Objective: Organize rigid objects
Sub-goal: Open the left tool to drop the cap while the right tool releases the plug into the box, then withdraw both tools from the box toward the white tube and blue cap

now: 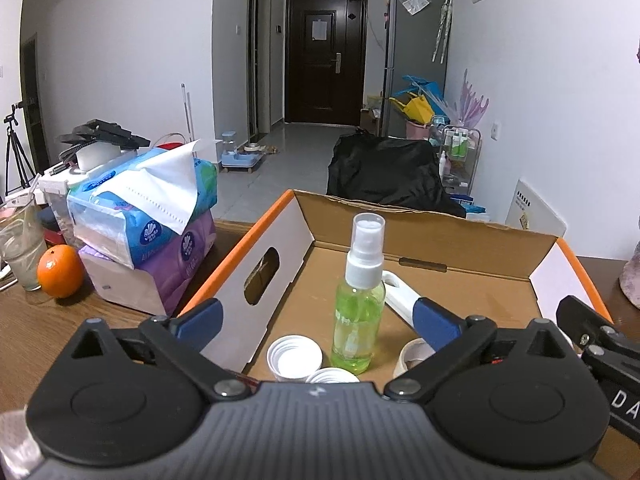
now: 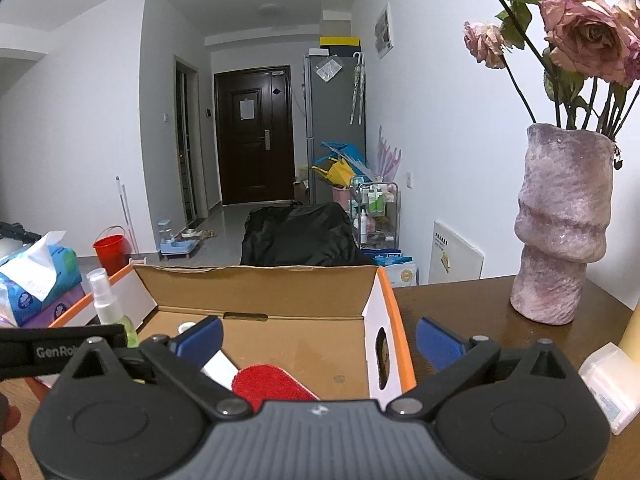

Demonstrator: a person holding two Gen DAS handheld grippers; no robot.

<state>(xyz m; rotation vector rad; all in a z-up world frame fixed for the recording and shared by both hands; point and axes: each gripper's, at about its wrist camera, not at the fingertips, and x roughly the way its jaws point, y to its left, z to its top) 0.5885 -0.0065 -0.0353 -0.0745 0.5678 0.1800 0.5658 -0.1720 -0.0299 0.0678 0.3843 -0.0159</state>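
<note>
**Handling notes: items in the box, both claws released**

Box (image 1: 420, 288): open cardboard carton with orange rim and a hand-hole in each end wall, sitting on the wooden worktop (image 1: 40, 320). Stiff but light by the look of it; the thin walls would buckle under a pinch. If it must be moved, the hand-holes or rim corners are the likely holds.

Brush (image 2: 272, 382): red pad with a white handle, lying flat on the box floor. In the right view it sits just in front of the right claw (image 2: 320, 338), between the spread jaws and not touched. Rigid and light — the handle is the best hold, since the pad face looks fuzzy and may slip.

Bottle (image 1: 358, 300): clear spray bottle of green liquid with a white pump under a clear cap, standing upright on the box floor. It stands ahead of the left claw (image 1: 316, 320), whose jaws are wide apart with nothing pressed. Smooth round plastic, part-filled, tall for its base, so it probably tips easily. Take it at mid-body across the widest part, not at the cap, which may pull off.

Caps (image 1: 294, 358): two white threaded caps, open side up, beside the bottle's base near the front wall. Hard, very light, shallow. Pinch across the rim.

Tape (image 1: 414, 354): a pale roll, part hidden behind the left claw's right finger — I cannot judge it well.
</note>
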